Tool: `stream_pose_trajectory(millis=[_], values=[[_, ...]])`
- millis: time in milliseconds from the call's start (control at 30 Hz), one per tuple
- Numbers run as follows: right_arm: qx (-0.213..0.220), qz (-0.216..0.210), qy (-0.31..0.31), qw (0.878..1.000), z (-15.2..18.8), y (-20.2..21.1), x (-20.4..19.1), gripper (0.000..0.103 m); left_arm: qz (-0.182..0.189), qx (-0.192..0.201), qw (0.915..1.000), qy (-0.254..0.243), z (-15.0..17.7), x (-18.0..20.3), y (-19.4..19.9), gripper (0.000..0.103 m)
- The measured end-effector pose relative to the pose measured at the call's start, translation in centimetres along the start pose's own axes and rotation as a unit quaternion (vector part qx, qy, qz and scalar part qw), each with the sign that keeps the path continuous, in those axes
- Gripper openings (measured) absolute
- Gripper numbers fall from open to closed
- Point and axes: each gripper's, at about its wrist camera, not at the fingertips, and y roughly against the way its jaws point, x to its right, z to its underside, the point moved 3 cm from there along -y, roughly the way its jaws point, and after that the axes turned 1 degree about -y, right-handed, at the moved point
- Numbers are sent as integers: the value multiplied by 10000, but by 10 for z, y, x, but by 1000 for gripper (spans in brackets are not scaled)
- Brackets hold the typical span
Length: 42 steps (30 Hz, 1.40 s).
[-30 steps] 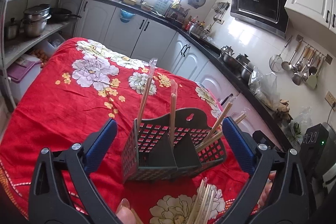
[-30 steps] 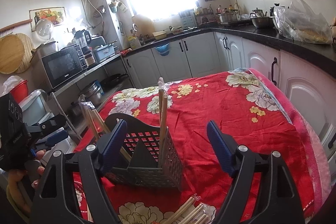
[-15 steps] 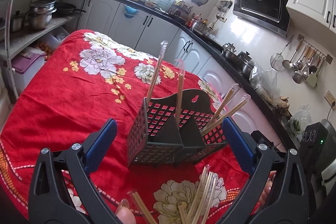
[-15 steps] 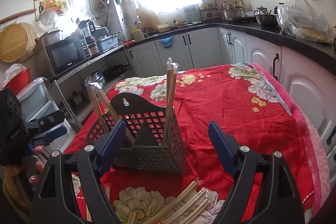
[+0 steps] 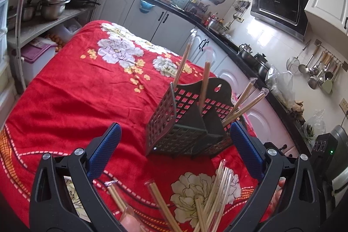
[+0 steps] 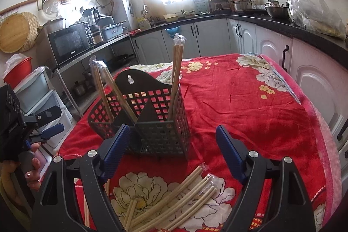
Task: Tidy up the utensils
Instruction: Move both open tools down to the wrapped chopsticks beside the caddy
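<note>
A dark perforated holder is standing upright on the red flowered cloth that is covering the worktop, and its inner walls are dividing it into compartments. Wrapped chopsticks are standing in it: in the left wrist view, two sticks are leaning up toward 12 o'clock from the left compartment and another few are fanning out toward 2 o'clock from the right one. In the right wrist view the same holder is sitting just beyond the claw, with one bundle rising near its right wall and others slanting toward 11 o'clock on its left side. More loose chopsticks are lying flat on the cloth in front of the holder, over a white flower print; the left wrist view is showing them scattered at about 6 o'clock, close to the camera. The left claw is hanging with its blue pads wide apart and nothing between them, the holder showing just beyond the gap. The right claw is likewise spread wide and holding nothing, with the loose chopsticks lying below it. At 9 o'clock in the right wrist view, a hand is gripping the other tool's handle beside the worktop's edge. White cabinets under a dark countertop are running around the room behind.
</note>
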Motion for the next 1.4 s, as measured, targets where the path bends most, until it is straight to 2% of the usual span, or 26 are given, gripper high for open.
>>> stream_pose_trajectory(millis=[367,867,1400], values=[[-284,-149,162,9994,20,-3,-13,78,-169,-180,9997,73,20,-14,2,92],[-778,-422,505,9948,54,-14,-44,78,-319,-618,9972,273,59,-39,0,92],[-1167,-658,820,9876,79,-21,-72,72,-470,-916,9943,262,86,-56,3,92]])
